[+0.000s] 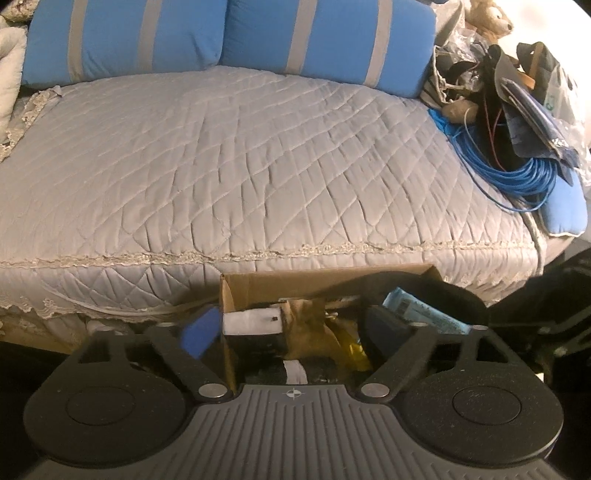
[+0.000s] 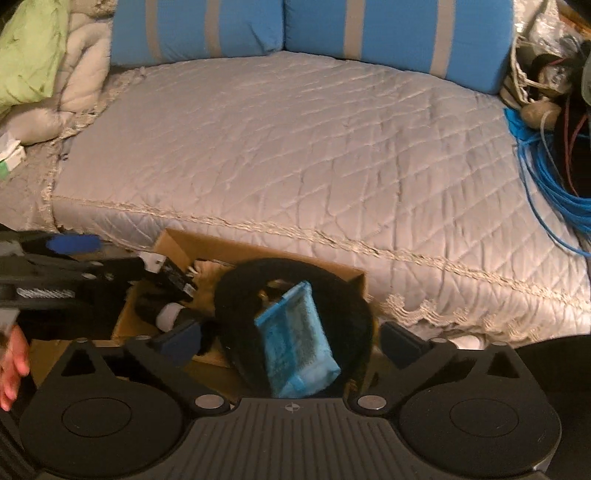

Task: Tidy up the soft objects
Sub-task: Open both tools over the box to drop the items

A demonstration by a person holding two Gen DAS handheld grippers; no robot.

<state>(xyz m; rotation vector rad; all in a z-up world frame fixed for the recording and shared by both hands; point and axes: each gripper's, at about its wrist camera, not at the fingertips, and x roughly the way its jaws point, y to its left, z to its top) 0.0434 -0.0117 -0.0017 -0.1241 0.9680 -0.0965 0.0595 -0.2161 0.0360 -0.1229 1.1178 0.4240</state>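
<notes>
A cardboard box (image 1: 325,275) (image 2: 221,247) stands on the floor against the bed's front edge. In it lie a black ring-shaped soft item (image 2: 306,269) (image 1: 443,284), a light blue packet (image 2: 295,350) (image 1: 417,310), a tan plush piece (image 1: 306,332) and black and white items (image 1: 251,325). My left gripper (image 1: 291,332) is open above the box, its blue pads wide apart and empty; it also shows in the right wrist view (image 2: 74,258). My right gripper (image 2: 291,338) is open over the black ring and the packet, holding neither.
A grey quilted bedspread (image 1: 240,158) (image 2: 295,147) covers the bed, with two blue striped pillows (image 1: 229,33) (image 2: 295,26) at the back. A coil of blue cable (image 1: 517,177), bags and a plush bear (image 1: 487,14) pile at the right. A green pillow (image 2: 29,51) lies at the far left.
</notes>
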